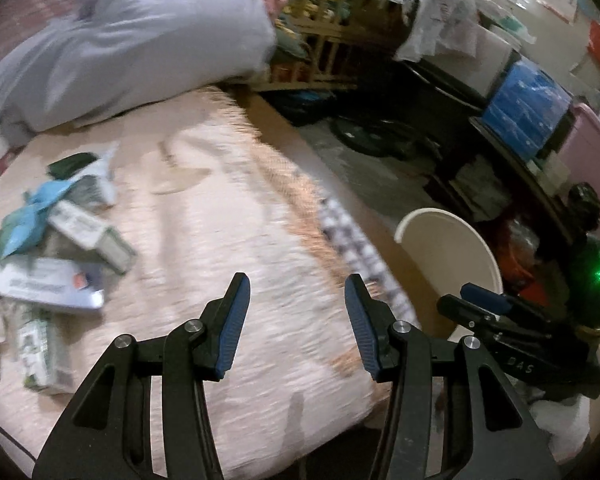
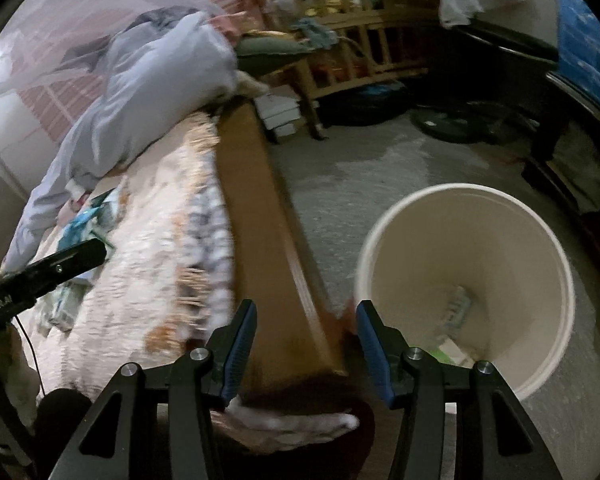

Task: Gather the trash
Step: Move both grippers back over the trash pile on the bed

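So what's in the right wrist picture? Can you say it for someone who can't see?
The right claw is open and empty over the edge of a bed, next to a white bucket on the floor with a few scraps of trash in it. More trash lies on the bed near the left claw.

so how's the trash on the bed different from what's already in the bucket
The pile on the bed is many pieces: blue wrappers, small cartons and papers, spread loosely over the pink bedspread. The white bucket on the floor holds only a few scraps lying at its bottom. The pile sits up on the bed; the scraps lie low, beside the bed frame. Both look like light packaging waste.
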A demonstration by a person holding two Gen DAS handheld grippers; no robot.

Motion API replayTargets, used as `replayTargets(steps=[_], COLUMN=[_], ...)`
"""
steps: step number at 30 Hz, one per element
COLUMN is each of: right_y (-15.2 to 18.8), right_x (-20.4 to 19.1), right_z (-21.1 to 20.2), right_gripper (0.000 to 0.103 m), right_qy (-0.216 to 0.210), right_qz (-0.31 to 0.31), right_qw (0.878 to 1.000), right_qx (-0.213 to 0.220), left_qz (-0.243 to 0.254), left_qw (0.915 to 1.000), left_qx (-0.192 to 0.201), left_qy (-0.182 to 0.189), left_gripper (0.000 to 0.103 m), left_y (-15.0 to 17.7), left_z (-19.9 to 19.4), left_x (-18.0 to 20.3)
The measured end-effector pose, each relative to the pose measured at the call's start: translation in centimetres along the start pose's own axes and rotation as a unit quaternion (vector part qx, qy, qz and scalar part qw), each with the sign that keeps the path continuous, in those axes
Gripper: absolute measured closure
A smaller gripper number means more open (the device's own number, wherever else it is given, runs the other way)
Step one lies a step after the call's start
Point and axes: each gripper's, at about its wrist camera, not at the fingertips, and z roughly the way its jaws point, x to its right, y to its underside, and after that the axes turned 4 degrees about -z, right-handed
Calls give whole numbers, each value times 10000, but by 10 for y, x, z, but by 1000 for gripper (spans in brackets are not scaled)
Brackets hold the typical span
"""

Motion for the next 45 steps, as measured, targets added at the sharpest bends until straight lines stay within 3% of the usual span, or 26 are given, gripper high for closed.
replayTargets(steps=[12,21,27,31,36,40,45], right_y=[-9,-15,-18,-24,-41,-61,-89], right_x=[-108,-173,-204,-223,-252,-276,-314], right_z=[29,45,54,60,68,78,98], right_gripper=[47,46,44,44,43,34,32], right_qy=[-707,-1008,-1163,-1285,-1383,-1541,-1663], right_qz=[-896,-1498,-1756,-1880,-2081,-2095,-2192], right_qw=[9931,9827,9764,9723,9671,9644,9600], right_qx=[-273,-420,-487,-524,-488,-481,-509], left_qz=[-608,-1233,-1557,-1618,-1534,-1393,-1243], left_qw=[9952,9828,9752,9745,9770,9793,9802], left_qx=[214,293,332,389,386,301,228], left_qy=[-741,-1346,-1537,-1506,-1433,-1440,-1527], left_gripper=[55,55,55,49,48,48,48], left_y=[27,51,60,58,49,39,30], left_z=[-55,-86,-96,-94,-82,-67,-51], left_x=[-108,-204,-257,-276,-285,-289,-297])
